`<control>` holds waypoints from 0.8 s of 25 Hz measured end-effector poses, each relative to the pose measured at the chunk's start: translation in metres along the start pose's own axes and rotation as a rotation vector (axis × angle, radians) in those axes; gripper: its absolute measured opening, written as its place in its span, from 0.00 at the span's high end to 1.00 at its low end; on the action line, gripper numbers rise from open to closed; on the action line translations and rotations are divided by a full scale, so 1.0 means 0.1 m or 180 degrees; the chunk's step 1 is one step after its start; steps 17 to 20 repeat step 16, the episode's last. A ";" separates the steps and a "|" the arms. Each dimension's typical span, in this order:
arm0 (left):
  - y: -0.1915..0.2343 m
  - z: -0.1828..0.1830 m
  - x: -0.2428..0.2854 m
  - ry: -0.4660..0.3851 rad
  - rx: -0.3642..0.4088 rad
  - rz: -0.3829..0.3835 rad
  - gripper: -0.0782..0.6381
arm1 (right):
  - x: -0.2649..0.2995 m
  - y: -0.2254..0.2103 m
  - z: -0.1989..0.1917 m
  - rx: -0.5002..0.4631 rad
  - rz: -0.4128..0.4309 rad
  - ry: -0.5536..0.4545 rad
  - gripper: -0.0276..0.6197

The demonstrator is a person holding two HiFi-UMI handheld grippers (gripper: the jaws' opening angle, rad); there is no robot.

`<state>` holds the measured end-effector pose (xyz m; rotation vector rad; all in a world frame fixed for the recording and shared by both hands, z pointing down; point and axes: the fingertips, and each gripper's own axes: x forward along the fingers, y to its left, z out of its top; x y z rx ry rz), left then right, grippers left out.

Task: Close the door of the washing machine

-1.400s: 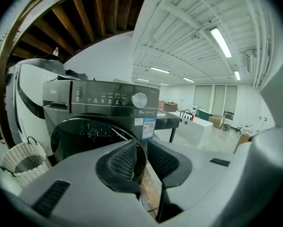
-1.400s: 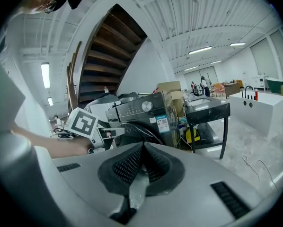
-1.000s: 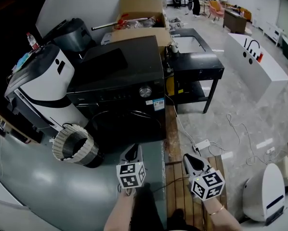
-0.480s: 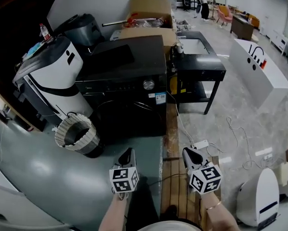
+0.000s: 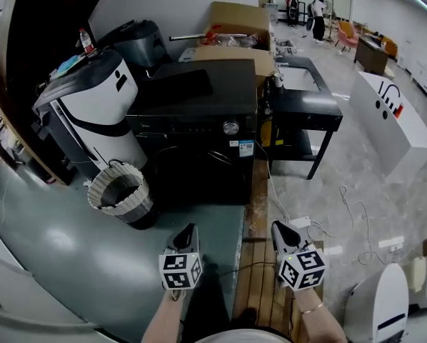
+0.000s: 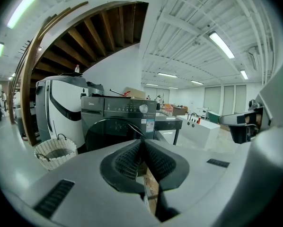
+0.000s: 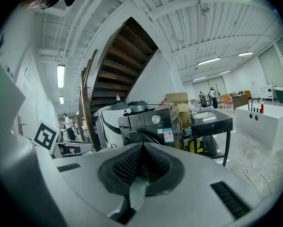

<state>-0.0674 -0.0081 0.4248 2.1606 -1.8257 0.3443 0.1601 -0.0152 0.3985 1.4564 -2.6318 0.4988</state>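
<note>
The black washing machine stands at the middle of the head view, its round dark door flush with the front. Both grippers hang over the floor well short of it and touch nothing. My left gripper is shut, its ribbed pads meeting with nothing between them. My right gripper is shut and empty too. In the left gripper view, the left gripper points at the machine. In the right gripper view, the right gripper faces the machine from its right.
A wicker basket sits on the floor left of the machine, beside a white appliance. A black table stands at its right, cardboard boxes behind. Wooden planks and a cable lie on the floor.
Both grippers have drawn back from the washing machine and sit lower in the head view. The machine and basket now look farther away. The jaws stayed shut.
</note>
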 end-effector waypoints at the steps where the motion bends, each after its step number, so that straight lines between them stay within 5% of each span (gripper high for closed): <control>1: -0.01 -0.01 -0.03 -0.0002 -0.0001 0.0004 0.84 | -0.01 0.01 0.00 -0.0013 0.0011 0.0000 0.95; 20: 0.10 -0.06 -0.08 -0.0005 -0.0034 0.0022 0.84 | 0.13 0.16 -0.05 -0.0020 0.0102 0.0027 0.95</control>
